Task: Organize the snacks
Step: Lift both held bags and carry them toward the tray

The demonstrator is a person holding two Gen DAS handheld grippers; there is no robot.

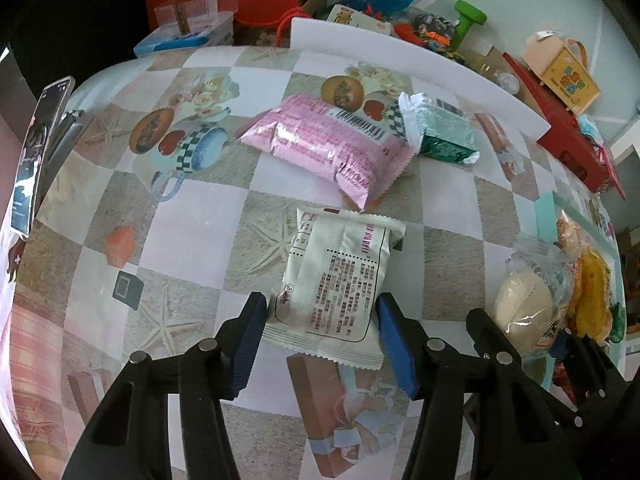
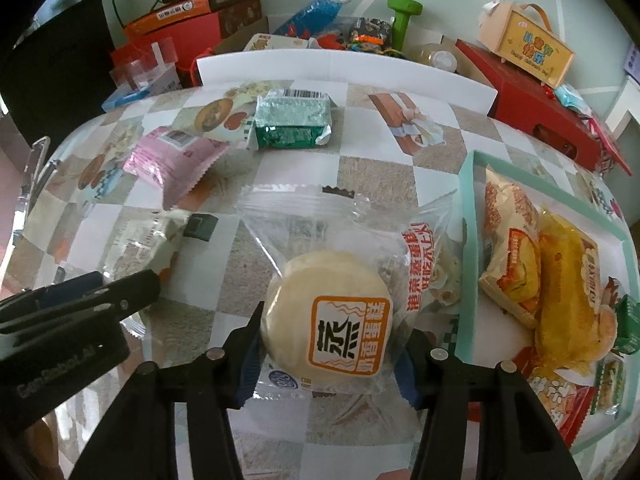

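A white snack packet [image 1: 332,280] with printed text lies on the patterned tablecloth, and my left gripper [image 1: 320,312] has its blue pads against both sides of it. My right gripper [image 2: 326,344] is shut on a clear packet holding a round steamed cake [image 2: 332,312], just left of a mint-green tray [image 2: 466,200]. In the tray lie a yellow packet [image 2: 568,280], an orange-and-white packet [image 2: 512,248] and other snacks. A pink packet [image 1: 320,144] and a green packet [image 1: 440,128] rest farther back on the table. The left gripper [image 2: 100,292] also shows in the right wrist view.
A phone [image 1: 40,152] stands propped at the table's left edge. A white board [image 1: 400,52] runs along the back edge. Behind it sit red boxes [image 1: 568,136], a green dumbbell [image 1: 468,16], a blue bottle [image 2: 316,12] and a yellow gift box [image 2: 532,52].
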